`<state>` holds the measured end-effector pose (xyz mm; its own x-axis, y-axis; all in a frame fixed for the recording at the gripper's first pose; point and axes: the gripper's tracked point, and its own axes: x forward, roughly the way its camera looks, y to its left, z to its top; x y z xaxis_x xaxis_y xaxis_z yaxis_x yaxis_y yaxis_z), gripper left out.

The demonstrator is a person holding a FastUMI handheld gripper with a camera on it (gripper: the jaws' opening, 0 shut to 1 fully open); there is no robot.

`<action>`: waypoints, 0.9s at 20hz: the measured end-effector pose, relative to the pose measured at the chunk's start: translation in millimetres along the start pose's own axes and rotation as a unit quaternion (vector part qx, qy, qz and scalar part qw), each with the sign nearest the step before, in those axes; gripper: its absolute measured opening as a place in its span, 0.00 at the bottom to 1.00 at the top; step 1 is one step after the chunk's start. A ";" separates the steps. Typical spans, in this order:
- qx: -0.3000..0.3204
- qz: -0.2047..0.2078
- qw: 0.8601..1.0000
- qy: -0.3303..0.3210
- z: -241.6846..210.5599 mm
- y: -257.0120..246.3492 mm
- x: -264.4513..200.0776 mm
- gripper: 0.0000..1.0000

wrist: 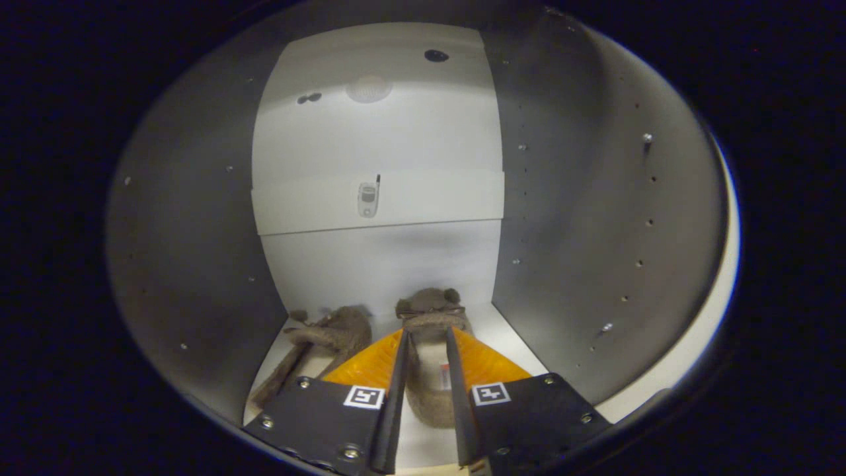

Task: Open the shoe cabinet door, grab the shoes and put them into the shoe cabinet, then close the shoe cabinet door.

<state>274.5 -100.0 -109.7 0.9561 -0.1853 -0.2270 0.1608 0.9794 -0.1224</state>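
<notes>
Fingers of the tool (427, 370) are sitting on each side of a fuzzy brown shoe (428, 357), and they look like they are squeezing it. This shoe is resting on the white floor (502, 330) inside the shoe cabinet (595, 218). The other shoe (324, 344) is lying just beside it, tipped over. I think the shoe is being put down now, so letting go slowly and pulling straight back is looking best.
</notes>
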 end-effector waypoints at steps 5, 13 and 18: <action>-0.009 -0.003 0.999 -0.043 19.8 1.9 -65.6 0.34; -0.009 -0.015 0.994 -0.108 37.9 -12.3 -192.7 0.34; -0.006 0.000 0.991 -0.131 36.3 -42.9 -276.2 0.34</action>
<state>12.4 -87.9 -6.6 0.9873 -0.1558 0.0323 0.1588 0.9782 -0.1338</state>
